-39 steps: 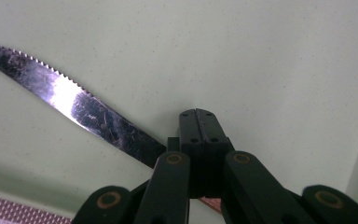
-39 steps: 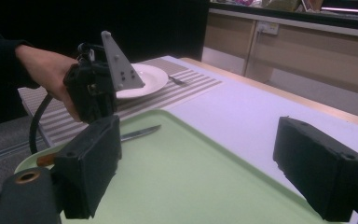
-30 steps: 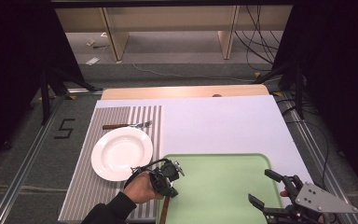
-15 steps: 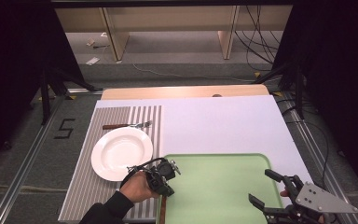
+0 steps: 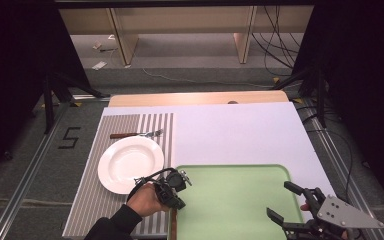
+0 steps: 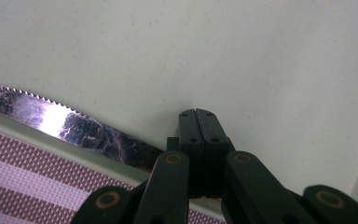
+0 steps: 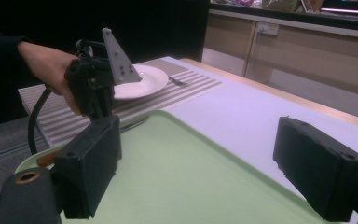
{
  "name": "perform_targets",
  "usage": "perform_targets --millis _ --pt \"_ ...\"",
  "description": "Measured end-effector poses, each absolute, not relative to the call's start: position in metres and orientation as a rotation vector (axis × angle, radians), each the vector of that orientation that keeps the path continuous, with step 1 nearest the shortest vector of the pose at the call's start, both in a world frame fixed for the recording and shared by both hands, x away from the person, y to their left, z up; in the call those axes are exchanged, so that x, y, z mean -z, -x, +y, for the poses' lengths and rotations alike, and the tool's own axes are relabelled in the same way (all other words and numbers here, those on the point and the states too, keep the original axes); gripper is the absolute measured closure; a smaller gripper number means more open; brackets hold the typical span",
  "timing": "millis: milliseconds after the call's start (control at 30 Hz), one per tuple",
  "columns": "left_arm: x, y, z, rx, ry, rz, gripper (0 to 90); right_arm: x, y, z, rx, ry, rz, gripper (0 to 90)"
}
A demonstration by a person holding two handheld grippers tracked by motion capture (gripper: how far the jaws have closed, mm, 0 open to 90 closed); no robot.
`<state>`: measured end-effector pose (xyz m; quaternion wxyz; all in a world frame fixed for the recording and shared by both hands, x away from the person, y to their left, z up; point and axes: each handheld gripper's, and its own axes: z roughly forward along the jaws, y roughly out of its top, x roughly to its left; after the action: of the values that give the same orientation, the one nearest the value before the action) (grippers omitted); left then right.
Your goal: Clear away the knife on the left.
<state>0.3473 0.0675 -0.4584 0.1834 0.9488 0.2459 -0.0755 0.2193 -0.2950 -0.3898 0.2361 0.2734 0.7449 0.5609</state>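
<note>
White counter carries a green tray (image 5: 240,200) where the left tool (image 6: 198,121), clenched empty, hovers beside a stiff, slippery serrated knife (image 6: 74,128), best taken by its wooden handle; right tool (image 7: 205,163) gapes.

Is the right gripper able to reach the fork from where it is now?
Probably not easily: the fork lies beyond the plate at far left, while the open right gripper hovers over the tray.
</note>
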Motion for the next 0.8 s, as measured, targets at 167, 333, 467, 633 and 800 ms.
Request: perform_targets --millis 167,333,467,633,800 --pt "0.455 -0.345 0.067 0.222 -2.655 0.695 73.5 0.390 -0.219 -0.295 -1.538 -0.749 2.043 16.3" --pt "0.449 -0.339 0.066 0.185 -2.602 0.700 55.0 0.390 -0.219 -0.295 -1.538 -0.750 2.044 16.3" --pt "0.445 -0.338 0.065 0.180 -2.561 0.695 45.0 0.390 -0.219 -0.294 -1.541 -0.748 2.042 16.3" --pt "0.442 -0.335 0.063 0.171 -2.522 0.700 36.4 0.390 -0.219 -0.294 -1.542 -0.748 2.042 16.3" --pt "0.437 -0.332 0.060 0.151 -2.486 0.679 28.9 0.390 -0.219 -0.294 -1.541 -0.747 2.043 16.3"
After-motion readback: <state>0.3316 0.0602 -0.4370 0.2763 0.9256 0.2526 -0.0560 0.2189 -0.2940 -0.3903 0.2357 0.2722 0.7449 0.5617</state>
